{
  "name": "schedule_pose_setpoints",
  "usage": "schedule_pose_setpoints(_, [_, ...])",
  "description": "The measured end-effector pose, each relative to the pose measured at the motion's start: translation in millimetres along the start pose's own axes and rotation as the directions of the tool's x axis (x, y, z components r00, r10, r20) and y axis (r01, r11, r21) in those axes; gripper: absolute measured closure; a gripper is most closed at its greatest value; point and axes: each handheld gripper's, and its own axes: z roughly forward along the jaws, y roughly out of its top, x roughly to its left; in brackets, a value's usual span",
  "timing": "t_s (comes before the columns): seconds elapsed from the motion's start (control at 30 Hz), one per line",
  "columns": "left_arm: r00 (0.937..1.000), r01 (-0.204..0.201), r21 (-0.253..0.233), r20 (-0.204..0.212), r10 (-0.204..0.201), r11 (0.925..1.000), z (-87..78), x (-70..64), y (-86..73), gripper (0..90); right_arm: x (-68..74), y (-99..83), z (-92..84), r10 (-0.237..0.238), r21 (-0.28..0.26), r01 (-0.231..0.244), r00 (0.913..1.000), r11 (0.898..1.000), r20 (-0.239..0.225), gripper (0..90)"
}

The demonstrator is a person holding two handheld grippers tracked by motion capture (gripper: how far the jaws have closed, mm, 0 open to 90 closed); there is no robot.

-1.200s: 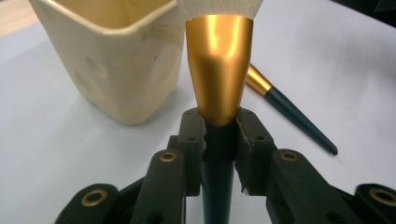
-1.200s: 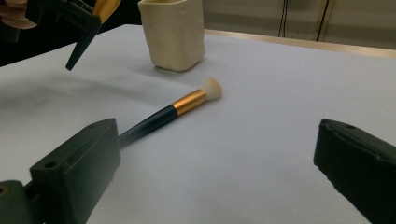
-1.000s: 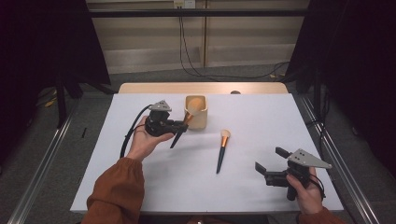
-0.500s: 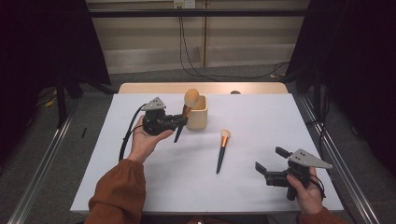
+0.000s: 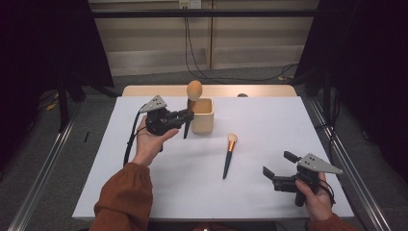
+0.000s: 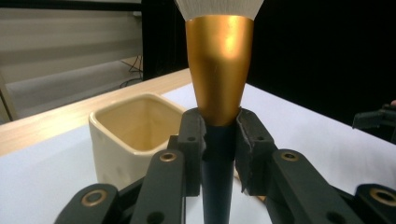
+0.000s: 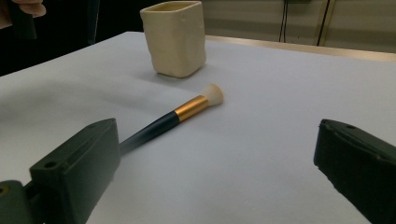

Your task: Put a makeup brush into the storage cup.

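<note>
A makeup brush (image 5: 194, 90) with a gold ferrule (image 6: 219, 70) and a dark handle stands upright, bristles up, in my left gripper (image 5: 185, 115), which is shut on the handle just below the ferrule. It hangs just left of a cream square cup (image 5: 203, 117), whose open mouth (image 6: 133, 116) lies beside the jaws (image 6: 219, 135). A second brush (image 5: 228, 154) lies flat on the white table, bristles toward the cup. My right gripper (image 5: 276, 169) is open near the front right, with that brush (image 7: 177, 116) lying ahead of its jaws (image 7: 217, 140).
The white table top (image 5: 269, 125) ends in a wooden strip (image 5: 260, 90) at the far edge. A cable (image 5: 130, 144) trails from the left gripper over the table's left side. The cup (image 7: 173, 37) stands beyond the lying brush.
My left gripper has turned the brush from tilted to upright and raised it beside the cup. The right gripper and the lying brush have kept still.
</note>
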Motion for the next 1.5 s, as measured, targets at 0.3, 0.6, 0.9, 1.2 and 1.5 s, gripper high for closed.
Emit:
schedule_pose_setpoints(0.3, [0.9996,-0.019,-0.059,0.02,0.021,0.9981,2.0,-1.2,14.2,74.0,0.2,0.1,-0.3,0.008,0.0,-0.008,1.0,1.0,-0.001,0.1])
schedule_pose_setpoints(0.6, [0.999,-0.045,-0.062,-0.003,0.045,0.9971,5.2,-1.7,28.6,74.0,-0.1,0.1,-0.6,0.002,0.001,-0.002,1.0,1.0,-0.003,0.1])
schedule_pose_setpoints(0.9, [0.9969,-0.077,-0.059,-0.019,0.076,0.9953,15.1,-0.9,44.0,74.0,-0.1,0.2,-0.6,0.006,-0.004,-0.006,1.0,1.0,-0.002,0.1])
schedule_pose_setpoints(1.2, [0.9957,-0.089,-0.082,-0.03,0.087,0.9926,19.1,2.9,60.3,74.0,-0.3,0.1,-1.2,0.008,-0.002,-0.008,1.0,1.0,-0.004,0.2])
schedule_pose_setpoints(1.5, [0.9954,-0.092,-0.092,-0.036,0.089,0.9915,28.3,7.4,73.0,74.0,0.1,0.2,-1.3,0.007,-0.002,-0.007,1.0,1.0,-0.004,0.1])
